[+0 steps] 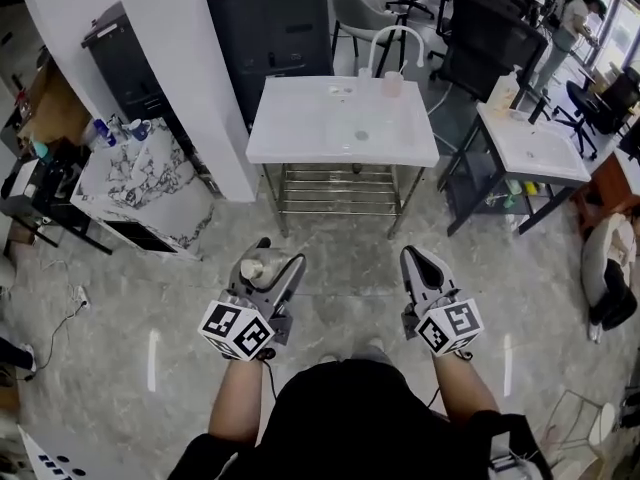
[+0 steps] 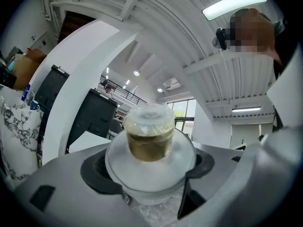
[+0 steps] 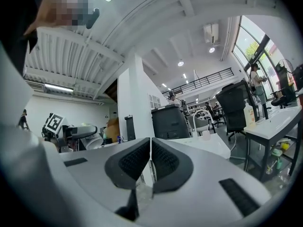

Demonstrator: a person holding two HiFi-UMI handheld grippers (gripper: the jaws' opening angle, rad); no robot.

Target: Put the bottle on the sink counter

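Bottle [image 2: 150, 136] clamped in left gripper [image 1: 278, 256] jaws; right gripper [image 1: 413, 258] jaws together, empty. Carry step: sink worktop [image 1: 300, 133] well ahead; next, close in and set down.

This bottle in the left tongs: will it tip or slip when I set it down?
The bottle looks like translucent plastic, so it is probably light and somewhat squashy. Its smooth, rounded shoulders may slip. The amber contents could slosh, so it is perhaps tippy.
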